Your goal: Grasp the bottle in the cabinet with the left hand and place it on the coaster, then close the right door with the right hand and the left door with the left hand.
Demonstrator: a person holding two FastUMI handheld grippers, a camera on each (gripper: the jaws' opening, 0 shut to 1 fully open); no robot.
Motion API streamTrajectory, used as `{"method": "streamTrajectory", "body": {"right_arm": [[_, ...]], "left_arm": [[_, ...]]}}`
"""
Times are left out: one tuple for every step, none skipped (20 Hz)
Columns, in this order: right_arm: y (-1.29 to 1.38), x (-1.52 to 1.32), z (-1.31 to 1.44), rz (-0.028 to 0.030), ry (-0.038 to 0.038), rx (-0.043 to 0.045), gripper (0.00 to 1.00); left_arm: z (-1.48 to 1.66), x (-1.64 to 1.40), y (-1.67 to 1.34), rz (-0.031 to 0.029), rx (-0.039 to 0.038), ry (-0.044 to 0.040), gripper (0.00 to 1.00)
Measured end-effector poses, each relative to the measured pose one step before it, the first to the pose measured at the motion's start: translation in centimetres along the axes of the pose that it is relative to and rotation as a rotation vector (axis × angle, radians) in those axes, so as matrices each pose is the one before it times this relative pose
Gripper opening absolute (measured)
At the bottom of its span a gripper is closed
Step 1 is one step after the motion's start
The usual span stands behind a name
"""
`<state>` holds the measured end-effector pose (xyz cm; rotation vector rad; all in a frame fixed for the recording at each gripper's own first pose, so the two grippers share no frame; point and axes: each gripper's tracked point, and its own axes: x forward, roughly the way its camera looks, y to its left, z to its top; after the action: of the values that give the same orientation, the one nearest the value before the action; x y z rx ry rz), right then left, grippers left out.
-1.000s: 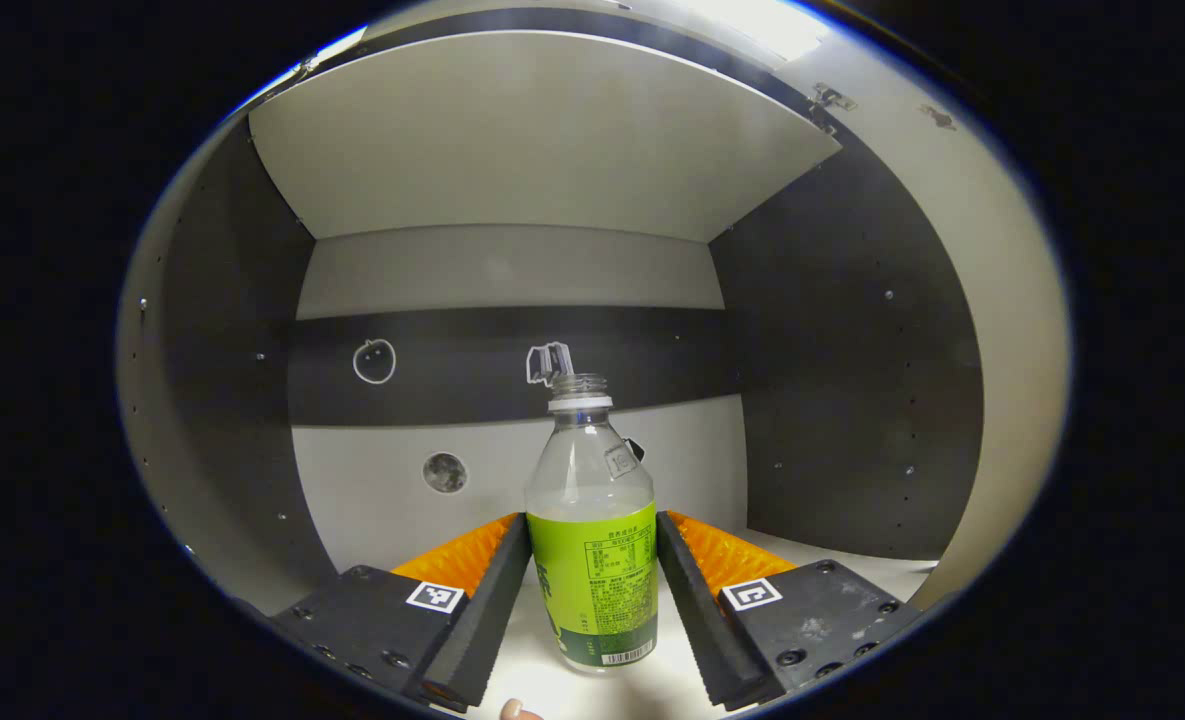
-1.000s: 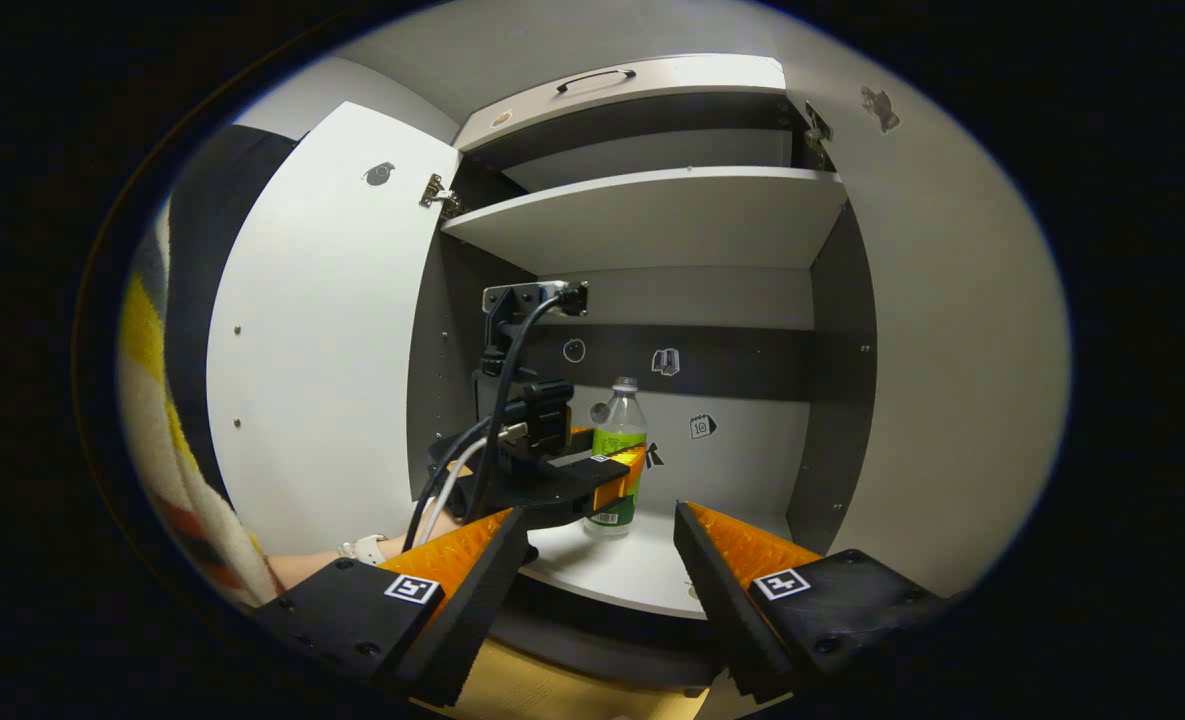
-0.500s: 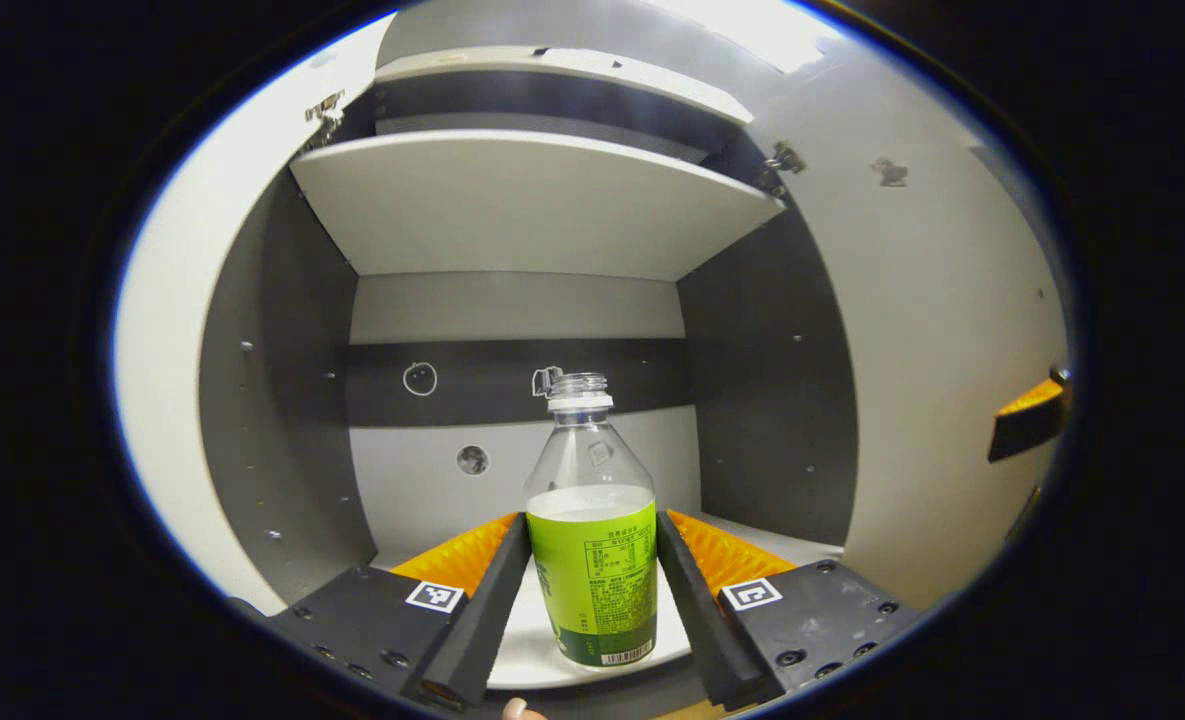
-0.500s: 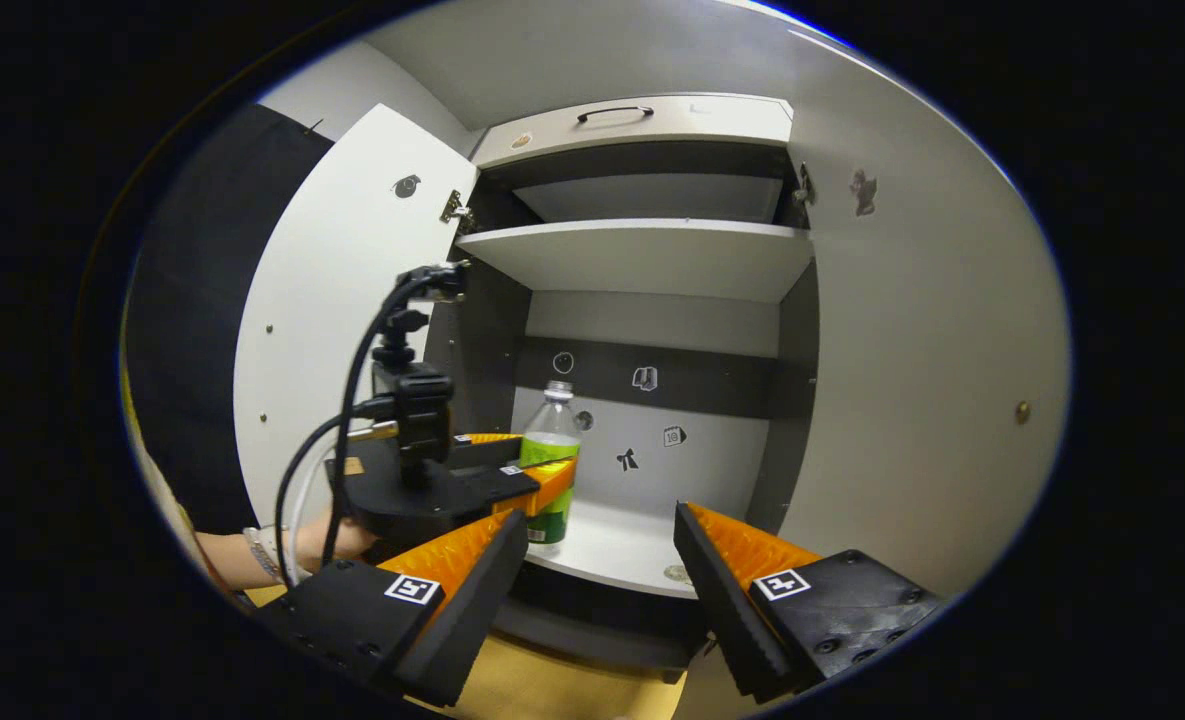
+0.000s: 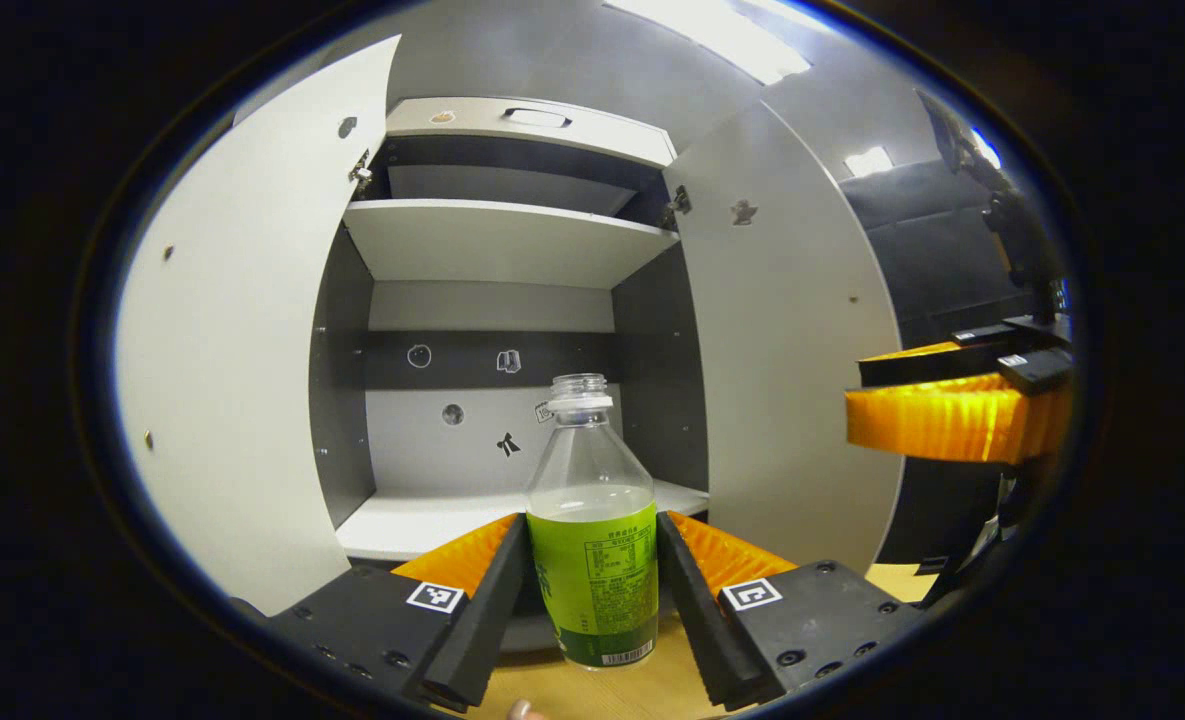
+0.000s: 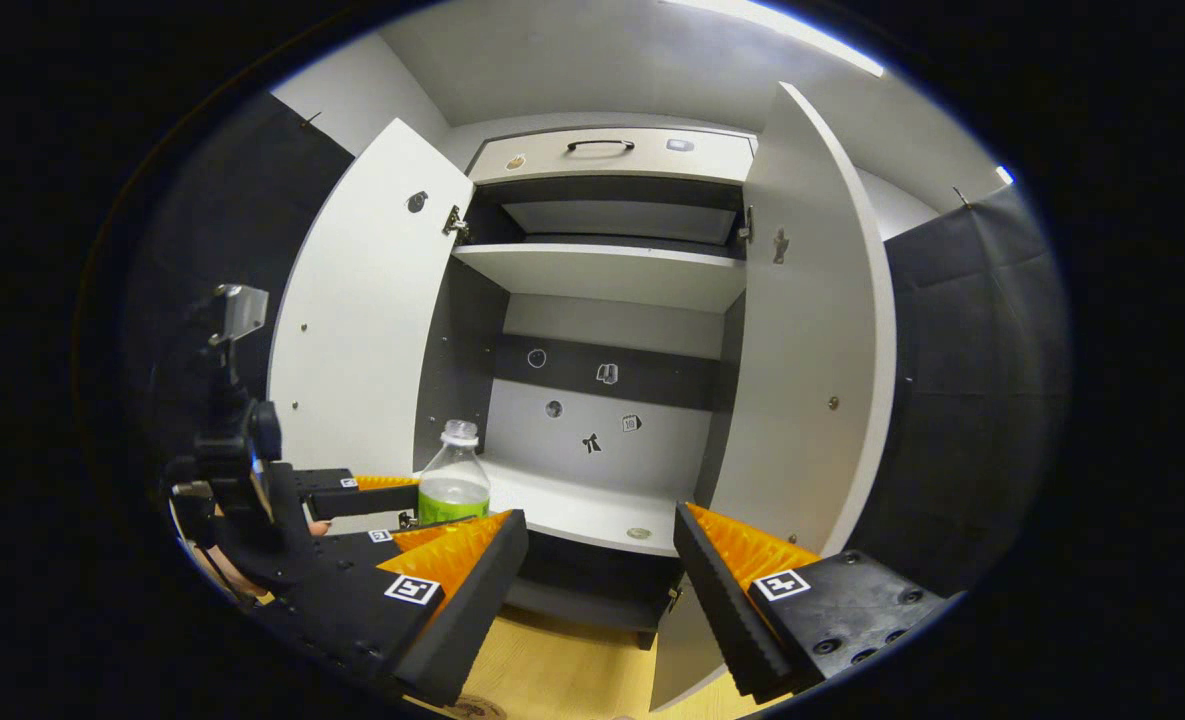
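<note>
Since the earlier frames the bottle (image 5: 592, 540) has been drawn out of the cabinet (image 5: 497, 240) and is now held clear of the shelf (image 5: 412, 520), above the wooden floor. It is pinched at its label between the fingers of the left gripper (image 5: 592, 600). The right gripper (image 6: 602, 590) stands spread and empty, facing the right door (image 6: 817, 380). The bottle is uncapped and partly filled, so liquid could be spilled by a tilt during the carry, or the coaster missed.
</note>
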<state>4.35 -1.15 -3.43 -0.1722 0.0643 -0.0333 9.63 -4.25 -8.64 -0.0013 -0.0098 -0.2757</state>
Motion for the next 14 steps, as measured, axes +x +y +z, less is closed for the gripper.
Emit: {"method": "streamTrajectory", "body": {"right_arm": [[-0.403, -0.552, -0.263, -0.01308, 0.00481, -0.00086, 0.98], [-0.412, -0.310, -0.327, -0.01311, 0.00827, -0.00082, 0.98], [-0.517, -0.169, -0.433, -0.01266, 0.00890, -0.00169, 0.98], [-0.614, -0.019, -0.456, -0.01794, 0.00859, -0.00064, 0.98], [-0.691, 0.159, -0.743, -0.01835, 0.01679, 0.00483, 0.98], [-0.308, 0.085, -0.594, -0.00664, 0.01057, 0.00734, 0.98], [-0.220, 0.240, -0.552, -0.00214, 0.00713, 0.00968, 0.98], [-0.121, 0.192, -0.600, 0.00263, 0.00447, 0.00959, 0.98], [-0.058, 0.289, -0.741, 0.00549, 0.00733, 0.00804, 0.98], [-0.188, 0.311, -0.845, 0.00560, 0.01427, 0.00532, 0.98], [-0.231, 0.304, -1.198, 0.00520, 0.02368, 0.00204, 0.98], [-0.206, 0.053, -0.708, 0.00672, 0.00845, -0.00195, 0.98], [-0.085, 0.154, -0.466, 0.00532, 0.00442, -0.00151, 0.98], [-0.021, -0.011, -0.601, 0.00940, 0.00460, 0.00056, 0.98]], "left_arm": [[-1.047, -1.236, -0.963, -0.00594, -0.01080, 0.00468, 0.79], [-1.121, -1.114, -0.753, -0.00218, -0.00582, 0.00487, 0.79], [-0.956, -0.850, -0.619, -0.00251, -0.00632, -0.00426, 0.79], [-0.796, -0.734, -0.862, -0.00834, -0.00797, -0.00515, 0.79], [-1.102, -0.561, -1.111, -0.01574, -0.00596, -0.00451, 0.79], [-1.096, -0.601, -0.950, -0.01411, -0.00355, -0.00055, 0.79], [-1.350, -0.585, -0.916, -0.01230, -0.00550, 0.00160, 0.79], [-1.248, -0.359, -0.694, -0.00873, -0.00764, 0.00470, 0.79], [-1.239, -0.338, -0.542, -0.00441, -0.01001, 0.00527, 0.79], [-1.257, -0.254, -0.355, 0.00214, -0.01323, 0.00704, 0.79], [-1.372, -0.151, -0.293, 0.00296, -0.01277, 0.00877, 0.79], [-1.161, -0.197, -0.047, 0.01092, -0.00768, 0.00129, 0.79], [-1.097, -0.263, 0.053, 0.01517, -0.00359, -0.00154, 0.79], [-1.052, -0.212, 0.076, 0.01006, -0.00065, -0.00256, 0.79]]}}
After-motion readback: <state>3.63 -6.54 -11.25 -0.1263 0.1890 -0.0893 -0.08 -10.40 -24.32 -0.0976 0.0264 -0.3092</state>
